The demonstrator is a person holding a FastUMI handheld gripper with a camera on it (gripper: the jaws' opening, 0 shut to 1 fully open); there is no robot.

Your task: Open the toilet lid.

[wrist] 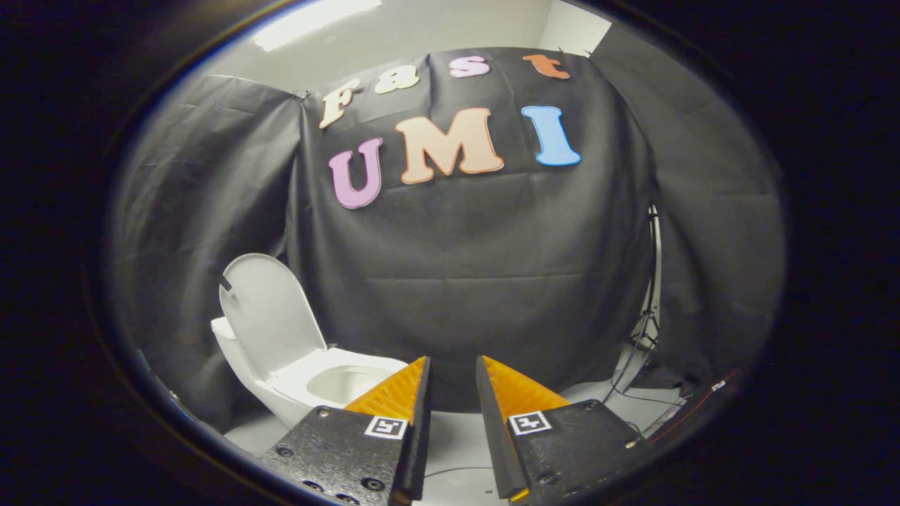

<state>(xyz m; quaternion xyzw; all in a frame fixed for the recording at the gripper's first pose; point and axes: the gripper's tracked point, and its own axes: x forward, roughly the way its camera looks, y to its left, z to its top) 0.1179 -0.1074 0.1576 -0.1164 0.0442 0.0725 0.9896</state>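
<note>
**Gripper view: lid standing upright, claw hanging back with nothing in it**

Gripper view is showing the booth from low down, with black cloth (492, 281) hanging across the back and the pale floor (457, 429) running under it. Off to the left of the fingers and beyond them, the white toilet (281, 383) is sitting near the cloth, its bowl showing open at the top.

The toilet lid (271, 313) is leaning back, raised well clear of the seat rim (351, 369), so by the look of it the opening is already done. A small dark tab or mark is showing on the lid's upper left edge; I cannot tell what it is.

As for handling, the lid is looking like a thin, rigid plastic shell, smooth and glossy, probably light but slippery, swinging on hinges at the back. If it needed moving at all, I would be hooking or pinching its free front edge, far from the hinge, and easing it gently so it is not slamming against the tank.

A thin cable (633, 365) is trailing down near a stand to the right.

The claw (453, 369) is pointing at the cloth, its two orange-faced fingers (394, 393) standing slightly apart with a narrow gap, gripping nothing and touching nothing.
</note>
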